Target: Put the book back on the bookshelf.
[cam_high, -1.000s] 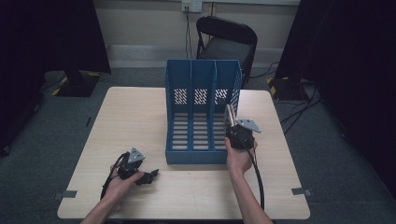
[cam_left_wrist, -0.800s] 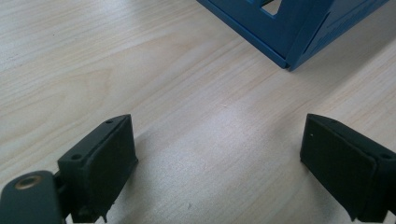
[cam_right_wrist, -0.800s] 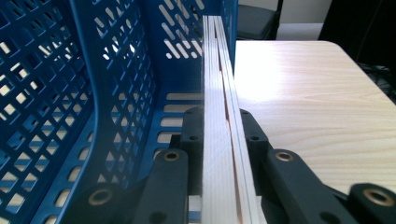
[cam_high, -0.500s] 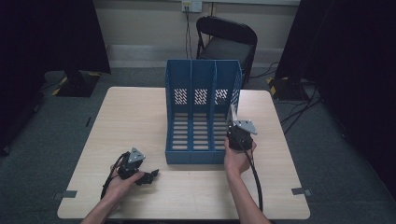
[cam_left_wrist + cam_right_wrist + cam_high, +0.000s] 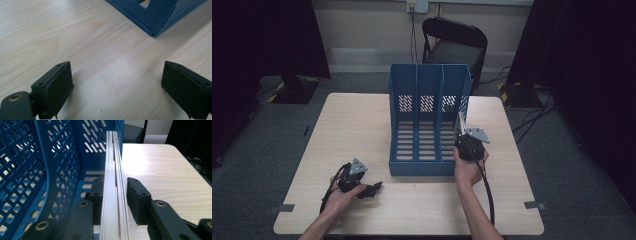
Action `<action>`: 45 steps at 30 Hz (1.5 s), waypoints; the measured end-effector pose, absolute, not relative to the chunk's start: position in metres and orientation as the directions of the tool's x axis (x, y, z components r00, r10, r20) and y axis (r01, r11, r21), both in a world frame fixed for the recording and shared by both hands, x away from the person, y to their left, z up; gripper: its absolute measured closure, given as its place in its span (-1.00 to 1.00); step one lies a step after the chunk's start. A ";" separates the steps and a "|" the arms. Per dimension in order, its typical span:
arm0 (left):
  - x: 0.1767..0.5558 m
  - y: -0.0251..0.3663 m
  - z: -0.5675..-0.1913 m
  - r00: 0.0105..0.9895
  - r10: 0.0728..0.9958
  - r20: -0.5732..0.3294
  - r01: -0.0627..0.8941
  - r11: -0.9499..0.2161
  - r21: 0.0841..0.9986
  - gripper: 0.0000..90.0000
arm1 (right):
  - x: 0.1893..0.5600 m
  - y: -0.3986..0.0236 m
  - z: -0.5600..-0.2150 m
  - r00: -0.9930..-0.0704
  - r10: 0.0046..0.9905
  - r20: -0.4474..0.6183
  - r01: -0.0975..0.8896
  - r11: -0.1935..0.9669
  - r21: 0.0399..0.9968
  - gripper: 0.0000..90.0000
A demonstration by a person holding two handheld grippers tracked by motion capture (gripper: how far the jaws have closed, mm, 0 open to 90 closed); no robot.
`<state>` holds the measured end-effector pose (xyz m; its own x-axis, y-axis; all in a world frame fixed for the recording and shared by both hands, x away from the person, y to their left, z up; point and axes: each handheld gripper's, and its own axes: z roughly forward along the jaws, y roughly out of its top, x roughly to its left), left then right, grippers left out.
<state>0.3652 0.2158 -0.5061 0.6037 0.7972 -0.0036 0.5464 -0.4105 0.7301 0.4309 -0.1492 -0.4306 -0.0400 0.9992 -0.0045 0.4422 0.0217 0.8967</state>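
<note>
While jaws just eased apart, right hand-held gripper point(image 5: 113, 192) straddles white boards point(image 5: 113, 170), rack's point(image 5: 37, 157) right slot.

Left gripper point(image 5: 371, 189) rests with fingers wide; right gripper point(image 5: 112, 195) fingers just opening.

no readable text, labels, brands, numbers or signs on anything in view
</note>
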 end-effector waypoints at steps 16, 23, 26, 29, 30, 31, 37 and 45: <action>0.364 0.216 -0.506 0.603 0.797 -0.002 0.545 -0.410 0.731 -0.78 | 0.429 -0.148 -0.426 -0.065 0.998 0.018 0.438 0.013 0.899 0.43; 0.364 0.216 -0.506 0.603 0.797 -0.002 0.545 -0.411 0.731 -0.78 | 0.430 -0.151 -0.422 -0.104 0.994 0.039 0.432 0.010 0.902 0.38; 0.364 0.216 -0.506 0.603 0.798 -0.003 0.545 -0.410 0.731 -0.78 | 0.429 -0.152 -0.420 -0.116 0.992 0.043 0.427 0.010 0.904 0.35; 0.364 0.216 -0.506 0.604 0.797 -0.002 0.545 -0.411 0.731 -0.78 | 0.429 -0.152 -0.417 -0.134 0.990 0.033 0.425 0.027 0.905 0.35; 0.364 0.216 -0.506 0.604 0.797 -0.002 0.545 -0.411 0.731 -0.78 | 0.429 -0.152 -0.417 -0.142 0.989 0.032 0.429 0.033 0.903 0.34; 0.364 0.216 -0.506 0.604 0.797 0.000 0.544 -0.412 0.731 -0.78 | 0.429 -0.153 -0.417 -0.147 0.988 0.037 0.431 0.030 0.902 0.34; 0.364 0.216 -0.506 0.604 0.797 0.001 0.544 -0.413 0.731 -0.78 | 0.430 -0.155 -0.417 -0.167 0.984 0.061 0.437 0.018 0.899 0.24; 0.364 0.216 -0.506 0.604 0.797 0.000 0.544 -0.412 0.731 -0.78 | 0.432 -0.156 -0.417 -0.205 0.976 0.076 0.446 0.024 0.895 0.08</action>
